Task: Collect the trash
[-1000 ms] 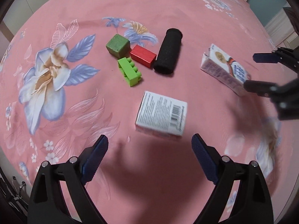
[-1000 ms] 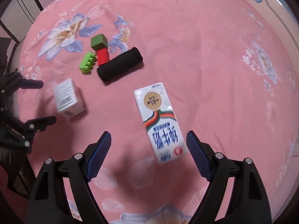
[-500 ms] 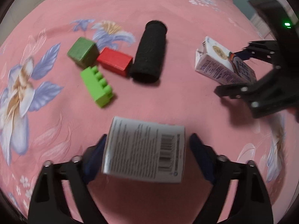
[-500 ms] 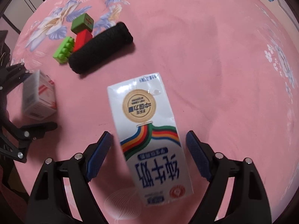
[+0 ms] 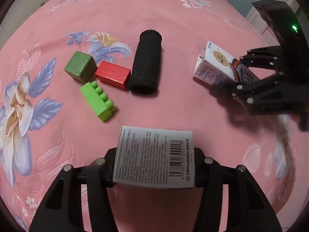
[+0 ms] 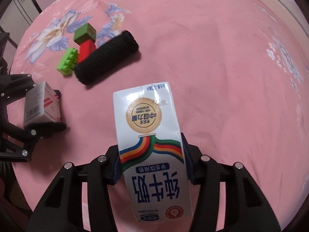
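Cardboard on both sides: the left gripper [image 5: 154, 171] is clamped on the small grey box [image 5: 155, 157], low on the pink flowered cloth [image 5: 173, 19], and the right gripper [image 6: 152, 166] pinches the milk carton [image 6: 152, 145] across its lower half. Both should probably be squeezed only lightly and lifted straight up, clear of the black foam roll [image 5: 145, 61] and the toy blocks [image 5: 96, 100]. The box shows a barcode and tiny unreadable print; the carton reads 纯牛奶, with 中国力量 on its gold seal.
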`<state>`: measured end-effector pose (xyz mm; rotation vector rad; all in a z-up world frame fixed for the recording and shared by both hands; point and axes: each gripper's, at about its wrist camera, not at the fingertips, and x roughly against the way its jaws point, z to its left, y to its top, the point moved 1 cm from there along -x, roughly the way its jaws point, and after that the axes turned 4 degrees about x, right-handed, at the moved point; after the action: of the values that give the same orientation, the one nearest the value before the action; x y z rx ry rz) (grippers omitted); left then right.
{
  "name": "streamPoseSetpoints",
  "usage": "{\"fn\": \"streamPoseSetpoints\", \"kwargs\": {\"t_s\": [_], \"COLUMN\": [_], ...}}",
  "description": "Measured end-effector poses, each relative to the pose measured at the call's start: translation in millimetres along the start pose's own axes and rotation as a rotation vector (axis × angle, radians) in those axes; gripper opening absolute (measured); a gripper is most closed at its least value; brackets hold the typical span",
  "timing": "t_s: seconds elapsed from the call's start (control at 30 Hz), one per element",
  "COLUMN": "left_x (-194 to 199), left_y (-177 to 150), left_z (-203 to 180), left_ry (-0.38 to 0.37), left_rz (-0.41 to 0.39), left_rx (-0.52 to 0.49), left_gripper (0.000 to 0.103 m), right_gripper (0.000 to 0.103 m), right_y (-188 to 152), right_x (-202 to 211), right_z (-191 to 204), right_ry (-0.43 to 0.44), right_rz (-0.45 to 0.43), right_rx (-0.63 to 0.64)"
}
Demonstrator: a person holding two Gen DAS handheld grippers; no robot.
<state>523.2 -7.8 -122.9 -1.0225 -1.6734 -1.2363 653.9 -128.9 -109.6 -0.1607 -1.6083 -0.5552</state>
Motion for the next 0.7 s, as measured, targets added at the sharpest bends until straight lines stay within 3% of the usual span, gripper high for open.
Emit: {"fn": "streamPoseSetpoints", "kwargs": {"t_s": [0.4,0.7], "left_x": [47.5,56.7], "left_y": [10.8,-19.3], "left_z": [13.5,13.2], "left_ry": [0.006,0.002], "left_rz": [-0.123,-0.201], "left_rx": [-0.140,-0.229], "left_gripper": [0.056,0.056], "right_gripper": [0.051,0.052], "right_y": [6.8,-17.2], "right_x": [44.9,37.3], "right_z": [26.5,52.5], "right_ry": [-0.146,-0.237], "right_rz": [-0.136,-0.190], "right_rx": [-0.098,-0.170]}}
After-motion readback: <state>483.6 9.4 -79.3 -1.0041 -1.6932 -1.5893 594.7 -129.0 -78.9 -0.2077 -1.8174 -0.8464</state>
